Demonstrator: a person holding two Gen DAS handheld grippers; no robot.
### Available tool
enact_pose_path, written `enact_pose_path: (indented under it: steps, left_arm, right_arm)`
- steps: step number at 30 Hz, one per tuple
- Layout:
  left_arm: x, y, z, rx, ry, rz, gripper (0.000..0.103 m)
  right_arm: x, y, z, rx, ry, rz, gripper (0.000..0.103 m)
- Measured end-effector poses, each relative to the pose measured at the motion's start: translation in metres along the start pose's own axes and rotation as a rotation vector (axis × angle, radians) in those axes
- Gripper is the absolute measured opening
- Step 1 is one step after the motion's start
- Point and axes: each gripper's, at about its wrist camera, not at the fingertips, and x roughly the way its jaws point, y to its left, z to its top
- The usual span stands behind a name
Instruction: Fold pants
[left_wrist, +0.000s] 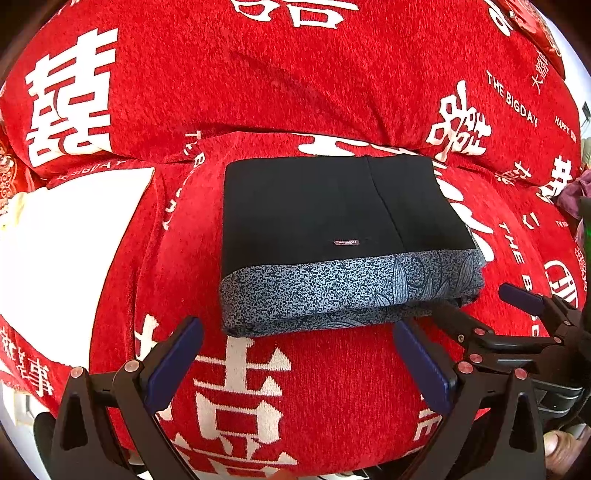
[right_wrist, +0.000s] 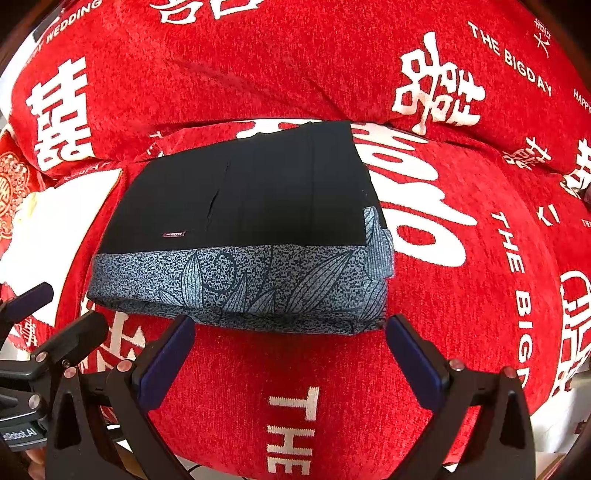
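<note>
Between the blue-padded fingers of the left gripper (left_wrist: 299, 347) lies only red cloth: its jaws stand wide apart, holding nothing, with the fingertips just short of the near edge of the folded pants (left_wrist: 340, 240). Off to its right the right gripper (left_wrist: 476, 306) also shows in the left wrist view, likewise spread and empty, its nearer fingertip close to the bundle's near right corner. From its own camera the right gripper (right_wrist: 291, 325) is just as wide open, grasping nothing, its tips right at the patterned edge of the pants (right_wrist: 240, 229) — whether they touch the fabric cannot be told. The pants sit as a compact rectangular bundle, black on top with a speckled blue-grey band bearing leaf outlines along the near side. A small dark label (left_wrist: 345, 242) on the black panel appears upside down and seems to say "FASHION". The bundle rests on the seat of a sofa under a red cover (left_wrist: 332, 387) printed with white Chinese double-happiness characters and the words "THE BIGDAY"; "WEDDING" shows at the upper left of the right wrist view. A white pillow-like item (left_wrist: 66, 258) lies left of the pants, apart from them.
</note>
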Motion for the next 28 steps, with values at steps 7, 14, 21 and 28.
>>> enact_pose_path:
  steps: [7, 14, 21, 28]
  left_arm:
    - [0.001, -0.002, -0.001, 0.003, 0.0, 0.0, 0.103]
    - [0.001, -0.002, 0.0, 0.007, 0.002, -0.008, 0.103]
    - [0.0, -0.001, 0.001, 0.007, 0.011, -0.03, 0.103]
    - [-0.011, 0.01, -0.013, 0.036, -0.031, -0.002, 0.103]
  right_arm:
    - [0.001, -0.001, 0.0, 0.0, 0.002, 0.005, 0.103]
    - [0.001, -0.002, 0.0, -0.002, 0.0, 0.003, 0.103]
    - [0.0, -0.002, 0.001, -0.004, -0.001, 0.002, 0.103]
    - [-0.006, 0.005, -0.013, -0.007, -0.01, -0.012, 0.103]
